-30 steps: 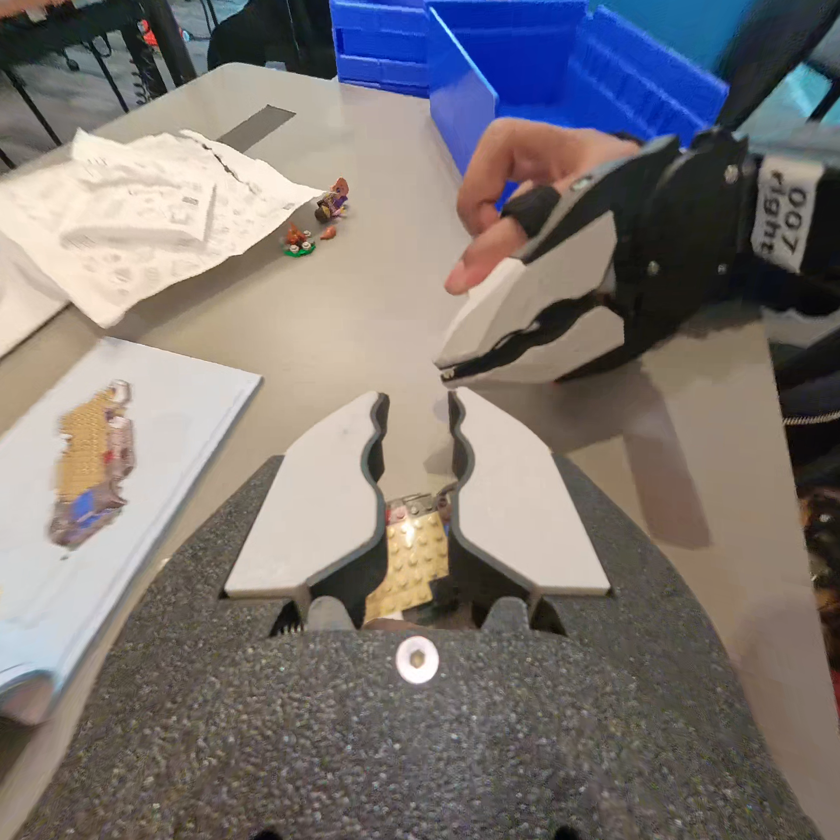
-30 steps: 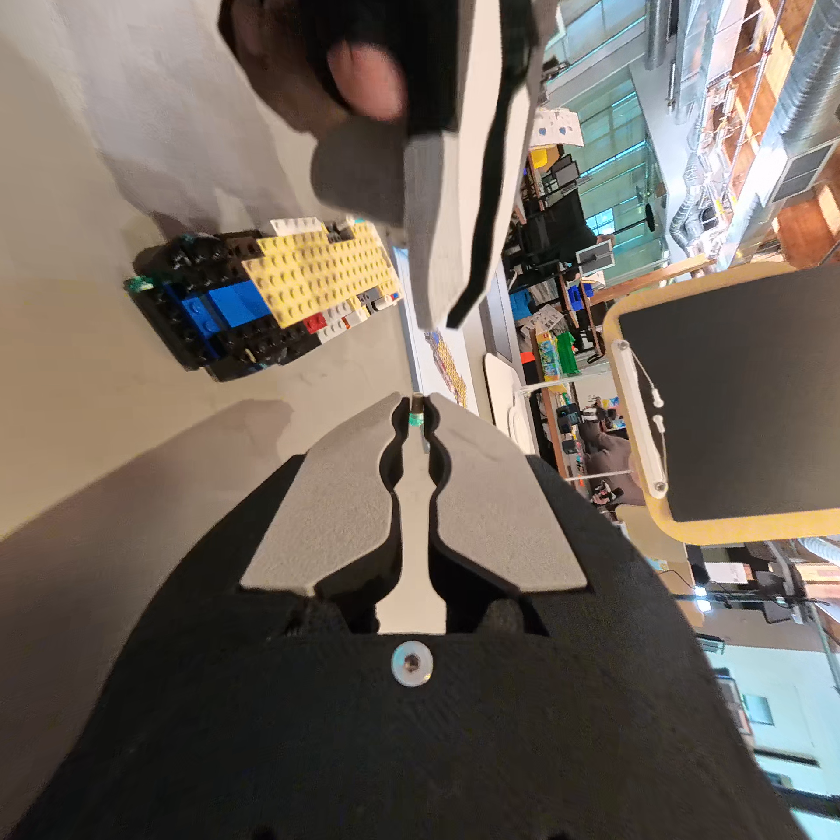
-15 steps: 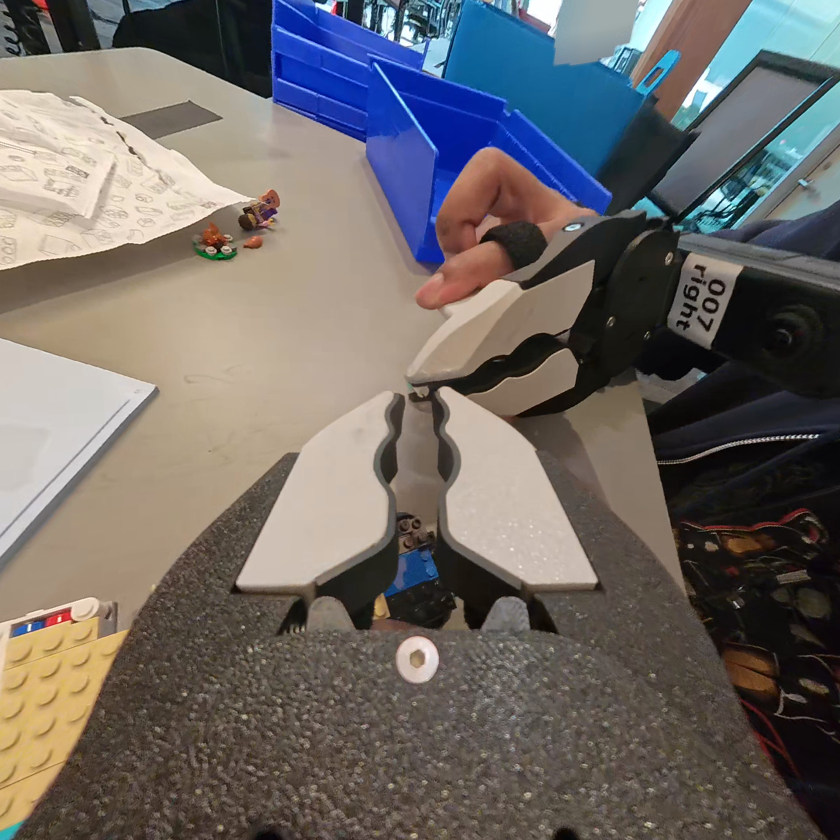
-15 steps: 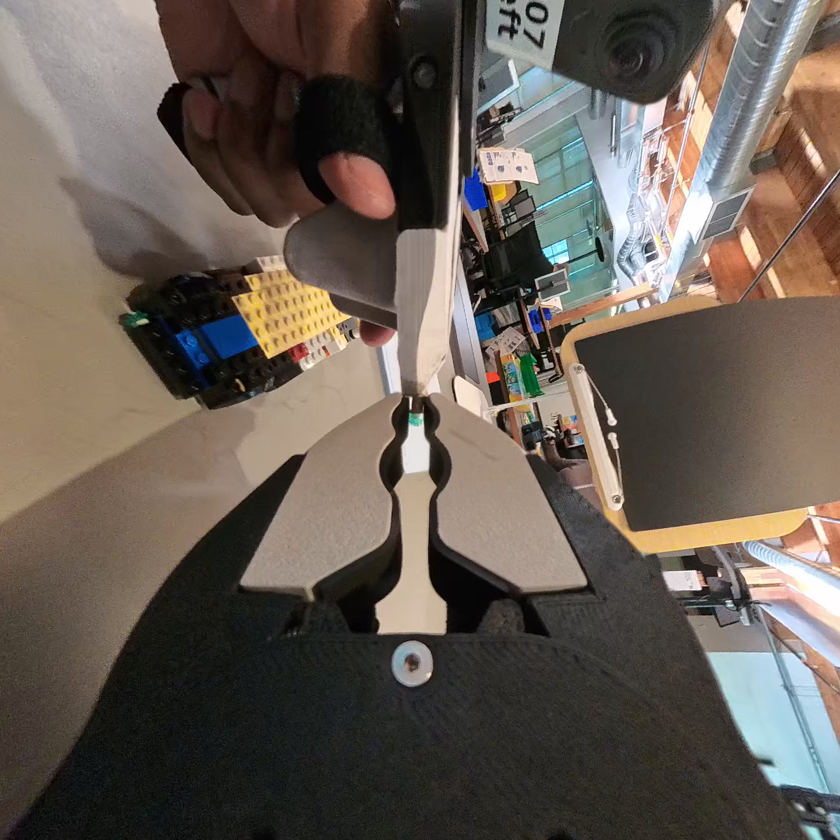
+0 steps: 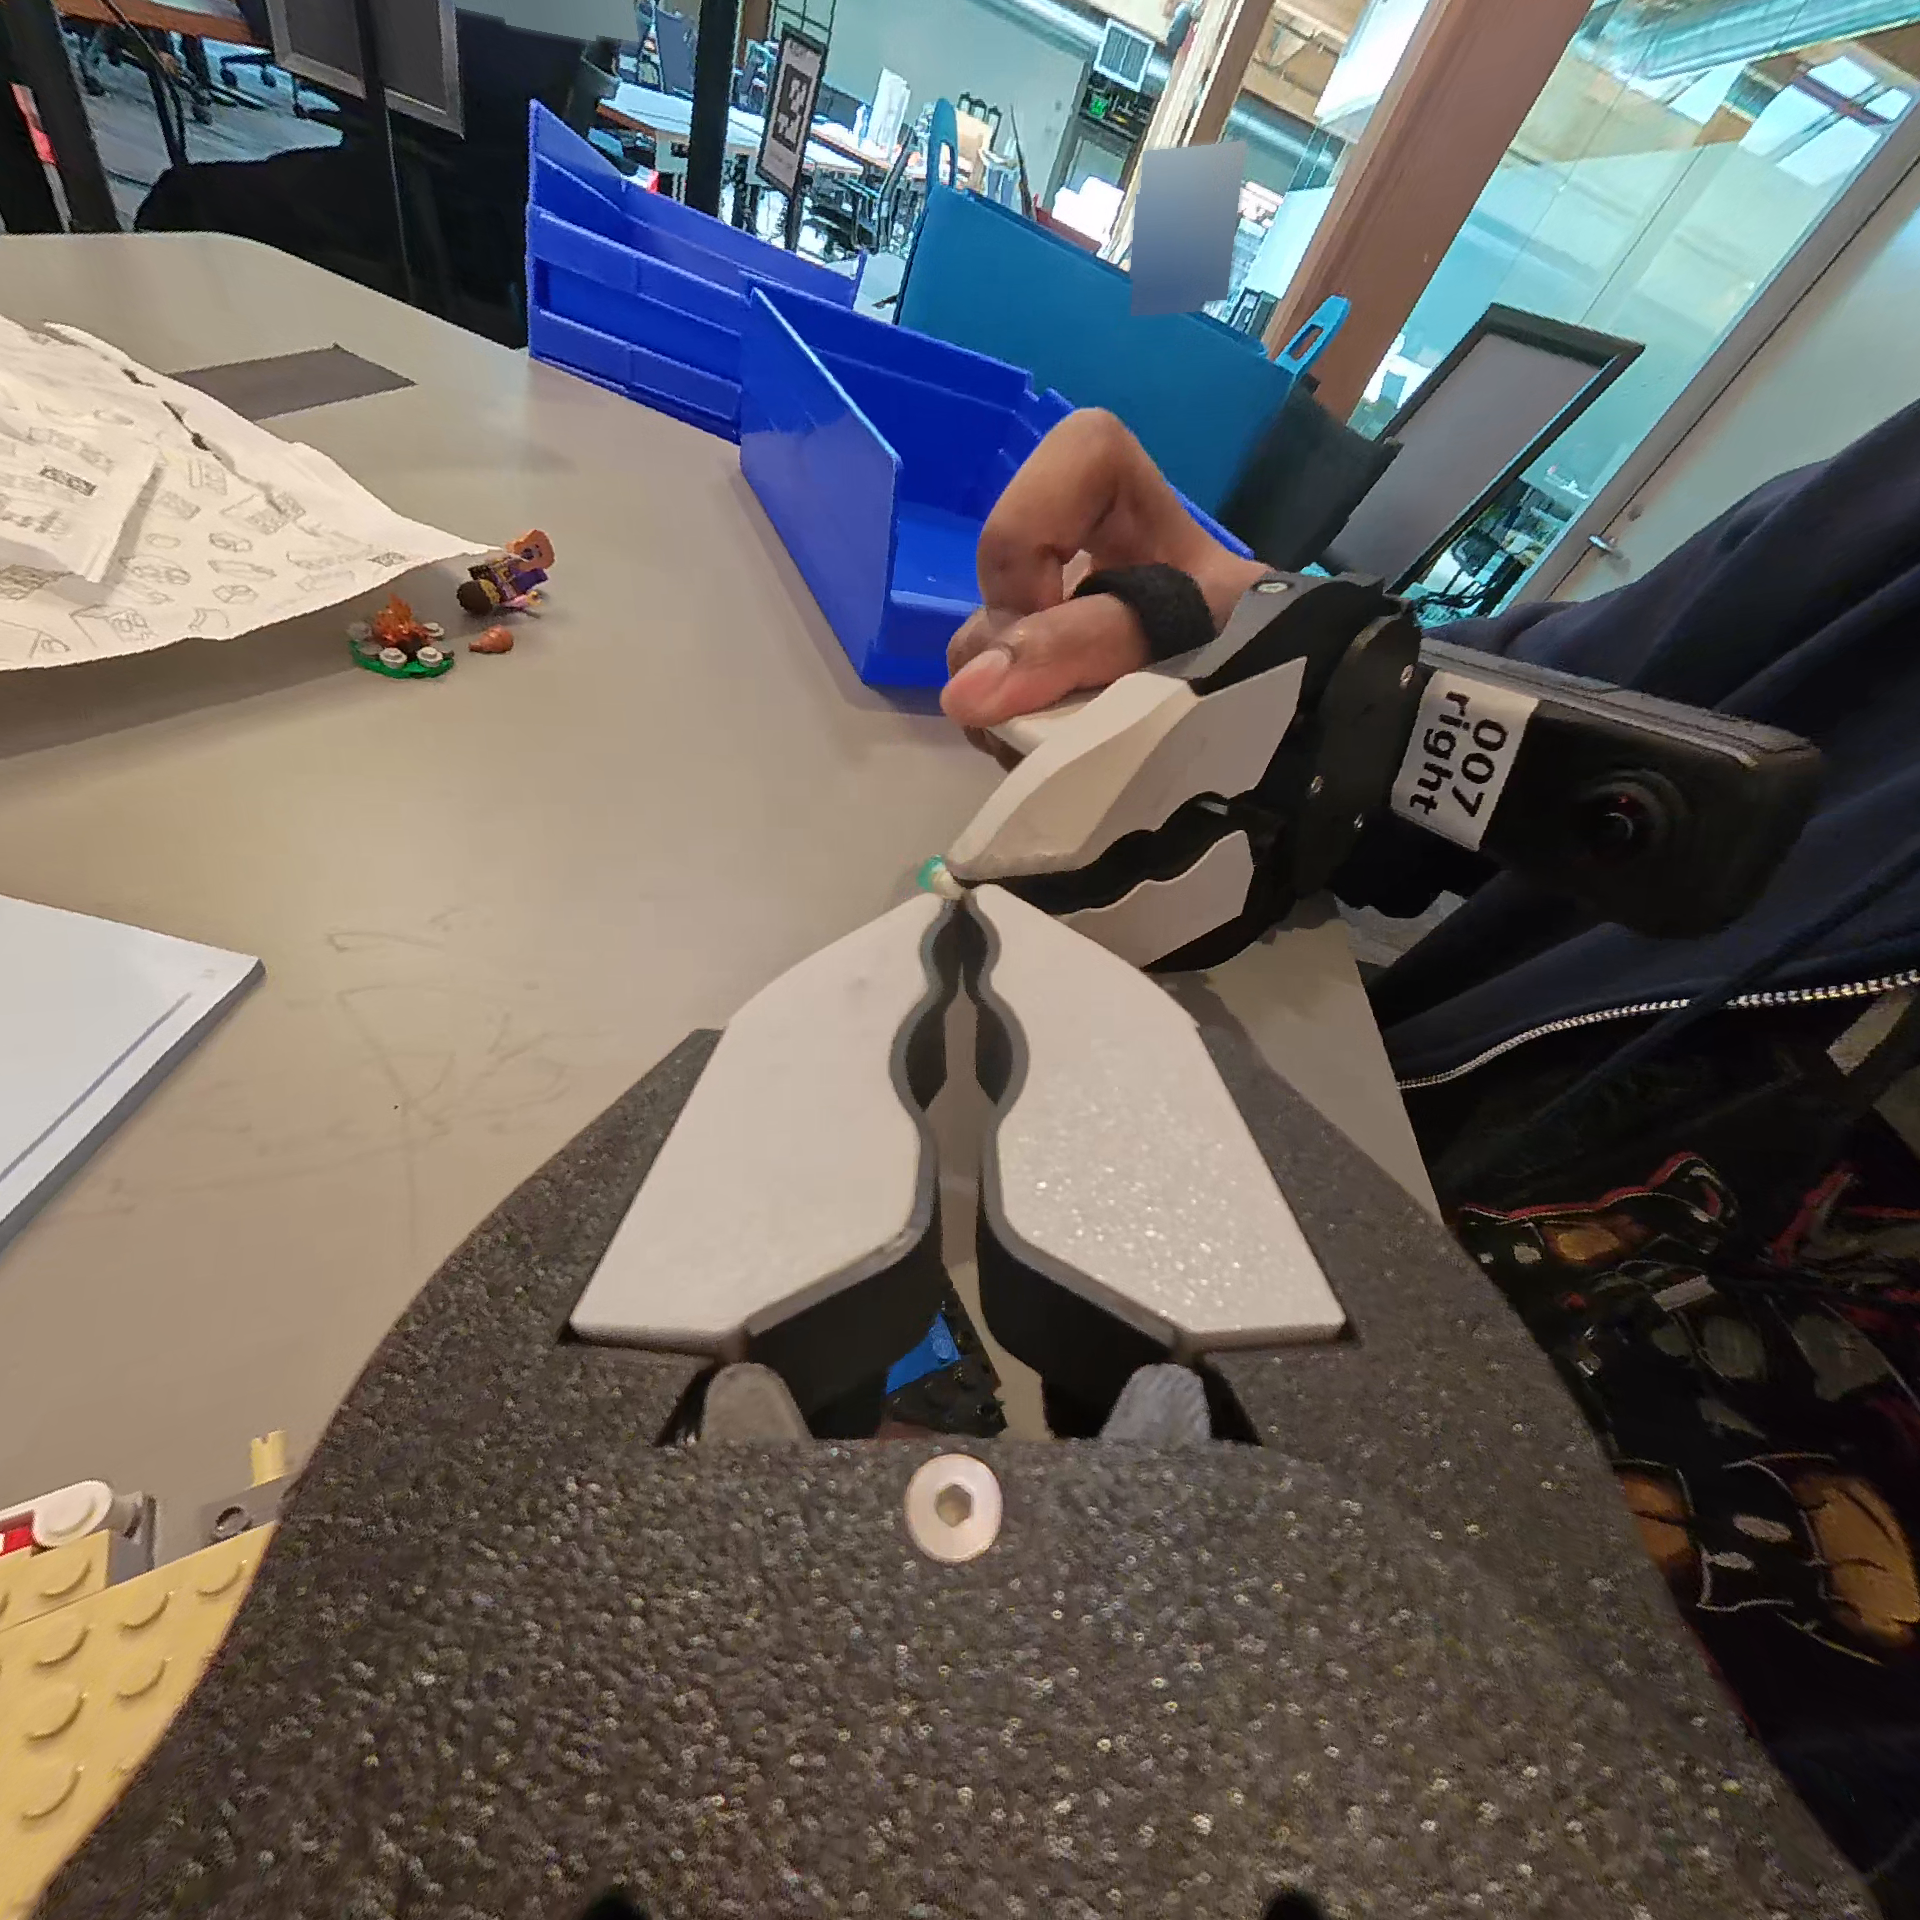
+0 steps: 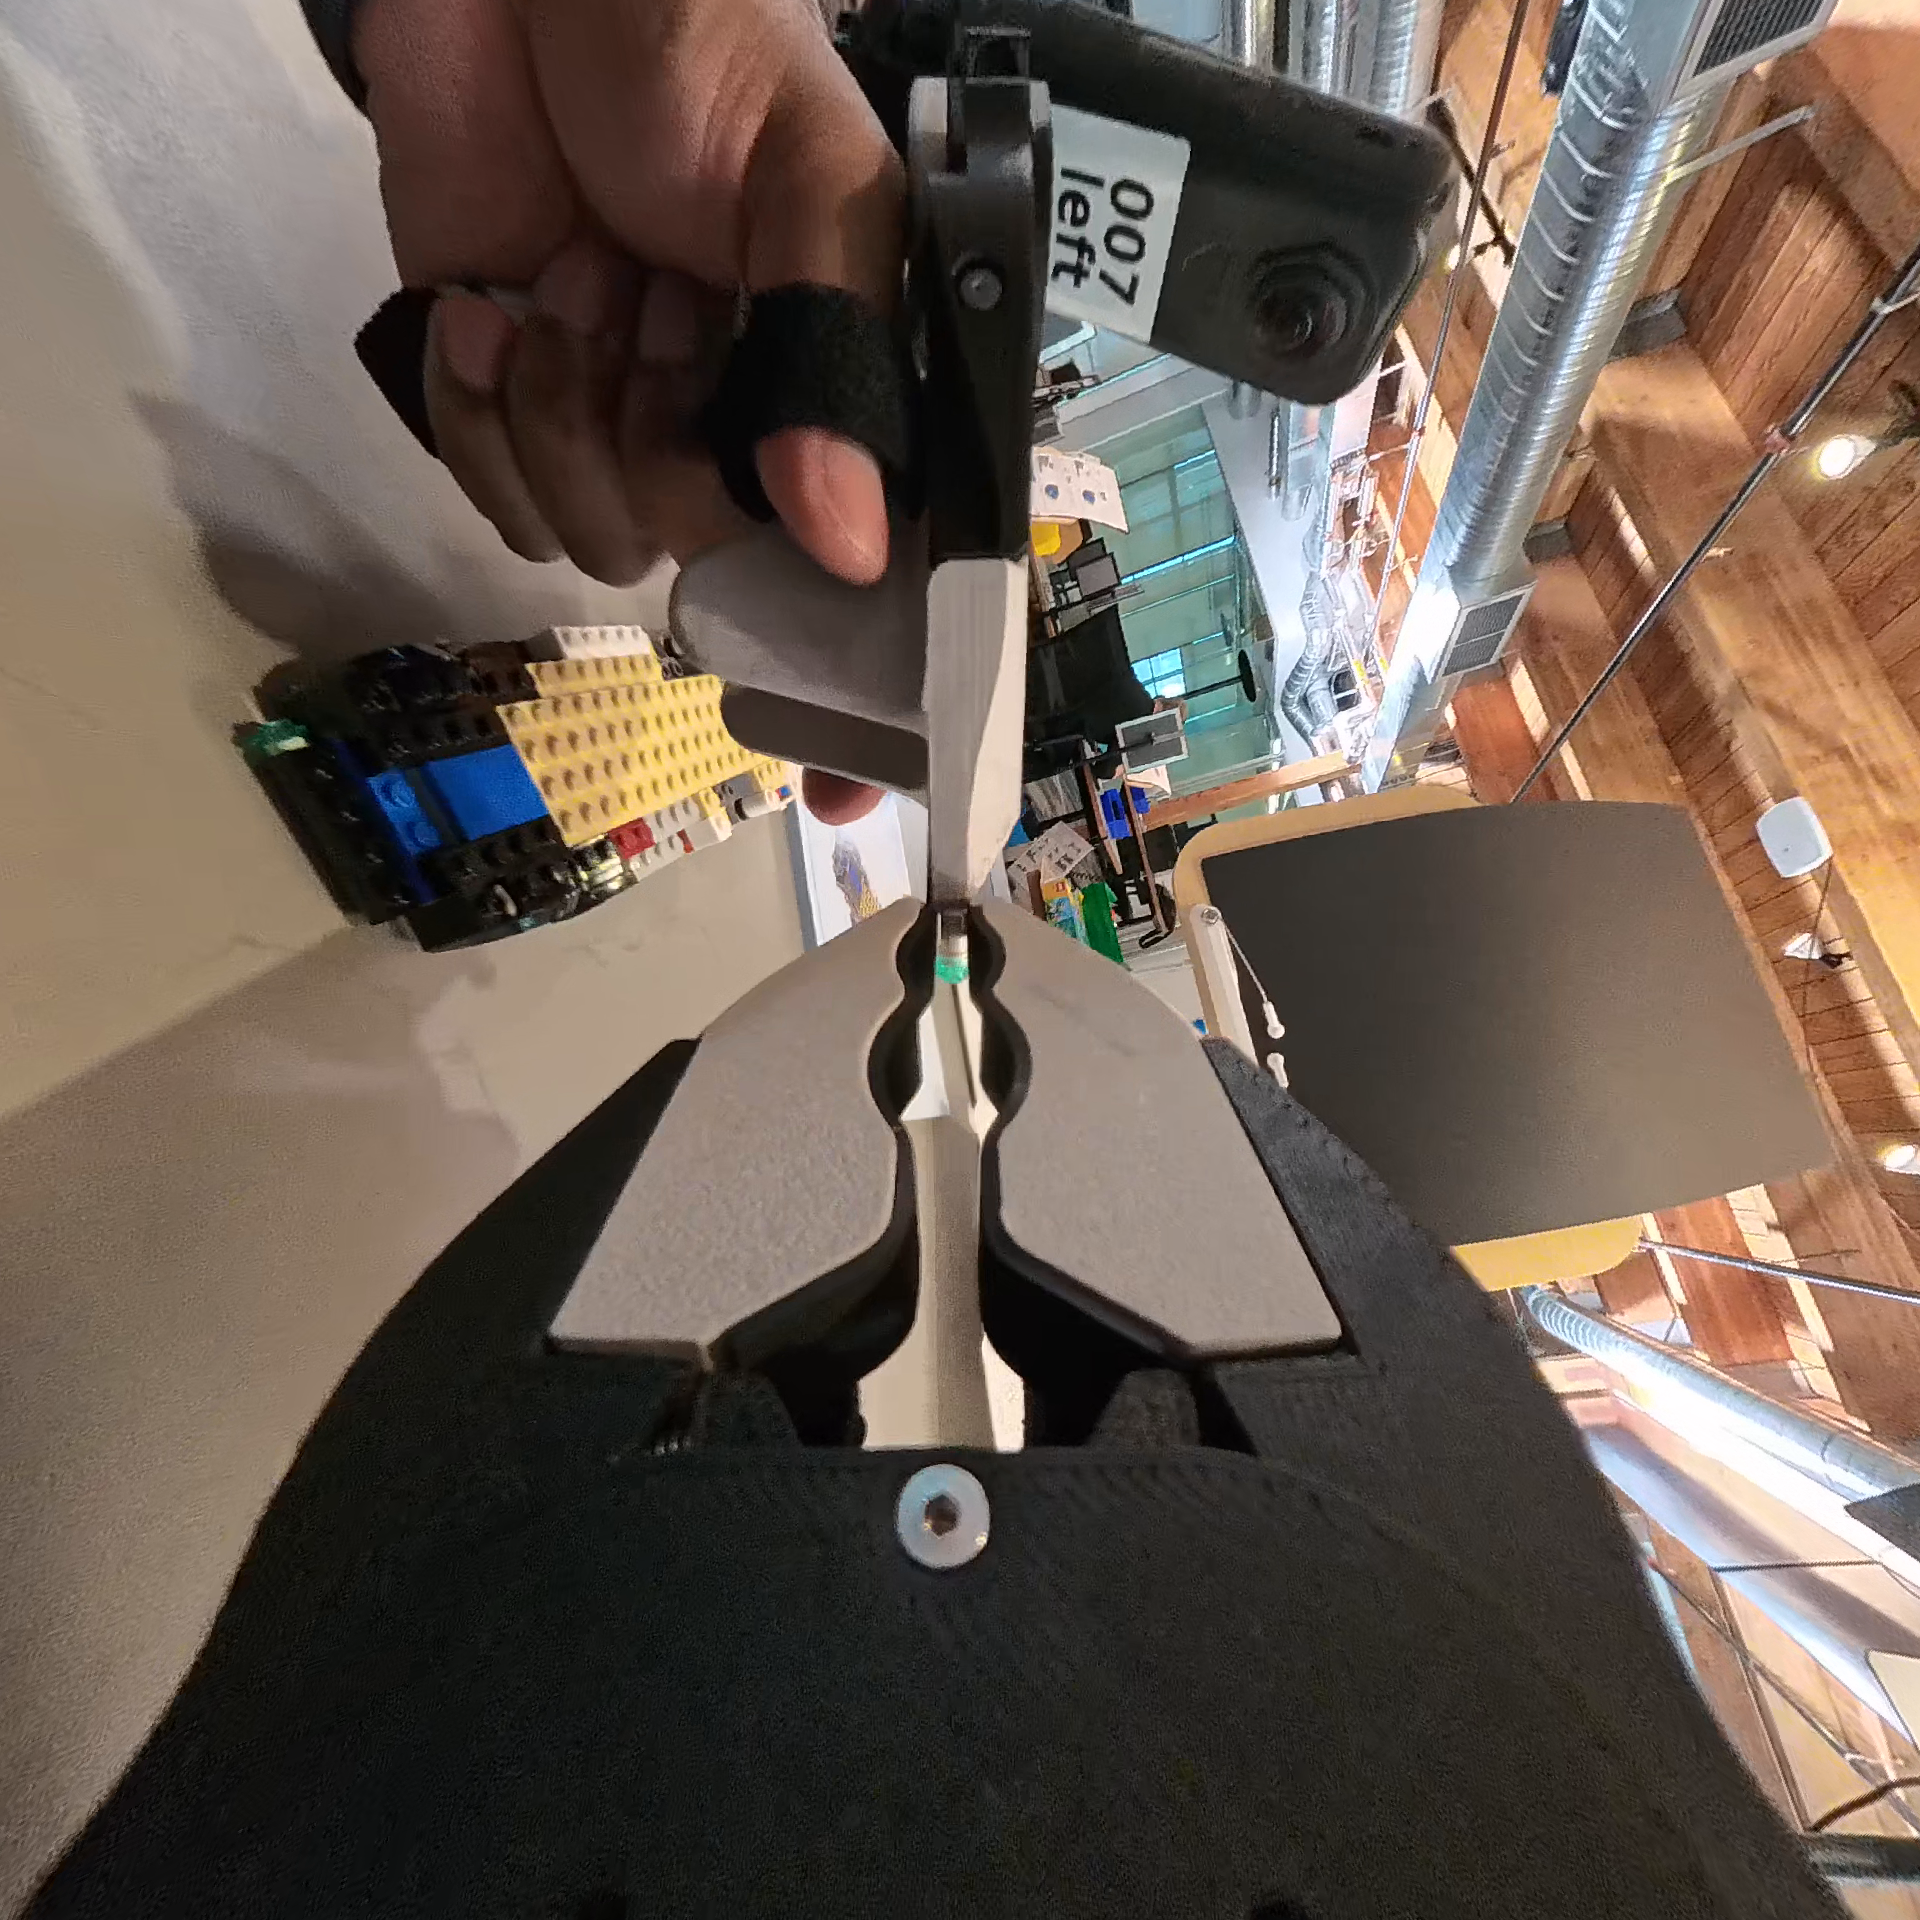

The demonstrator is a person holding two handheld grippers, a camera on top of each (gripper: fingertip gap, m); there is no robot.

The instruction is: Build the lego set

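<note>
Closing since the earlier frames, the left gripper (image 5: pixel 958 906) is now bringing its fingertips together right against the tip of the right gripper (image 6: pixel 953 935), which is pinching a tiny white-and-green piece (image 5: pixel 938 879) with its pads pressed on it. Whether the left tips are also catching the piece is hard to tell. Both grippers are meeting above the worktop (image 5: pixel 582 831), likely for a handover. Behind them, the brick model (image 6: pixel 499 779) is sitting on the worktop, and blue bins (image 5: pixel 831 436) are standing farther back.
</note>
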